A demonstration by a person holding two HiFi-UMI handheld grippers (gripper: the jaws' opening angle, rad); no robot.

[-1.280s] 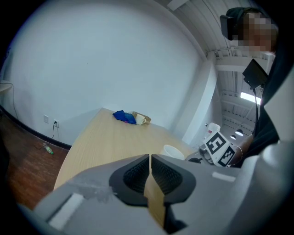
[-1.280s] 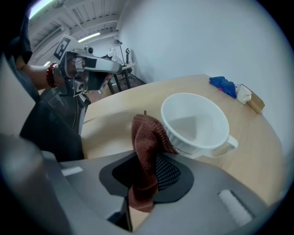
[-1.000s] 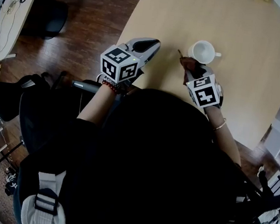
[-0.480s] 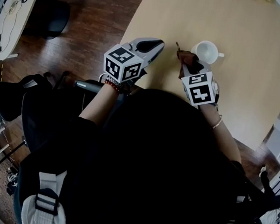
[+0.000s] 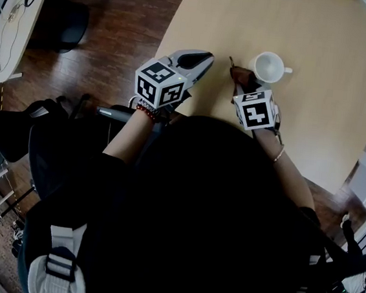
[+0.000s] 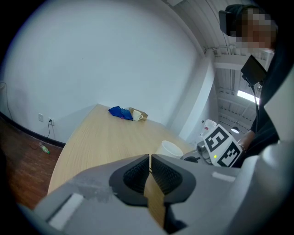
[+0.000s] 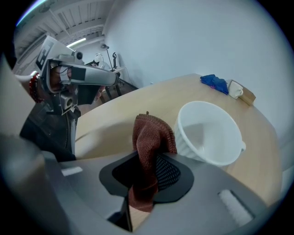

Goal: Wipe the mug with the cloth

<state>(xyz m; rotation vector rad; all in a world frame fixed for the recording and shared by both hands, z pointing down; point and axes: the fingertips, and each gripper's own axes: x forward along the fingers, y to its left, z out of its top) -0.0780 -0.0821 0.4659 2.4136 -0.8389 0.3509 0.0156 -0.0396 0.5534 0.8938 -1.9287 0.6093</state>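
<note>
1. Right gripper view: the right gripper (image 7: 148,160) has its jaws clamped on a brown cloth (image 7: 151,135), which stands up from the pads at frame centre.
2. The white mug (image 7: 209,133) stands upright on the wooden table (image 7: 108,117), just right of the cloth; contact cannot be confirmed.
3. Left gripper view: the left gripper (image 6: 150,160) has its jaws closed together with nothing between them.
4. Head view: the mug lies upper centre-right, with the left gripper apart to its left.

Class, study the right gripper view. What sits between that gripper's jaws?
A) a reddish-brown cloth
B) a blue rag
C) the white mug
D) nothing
A: the reddish-brown cloth is pinched between the jaws of the right gripper, while the white mug sits outside them.
</note>
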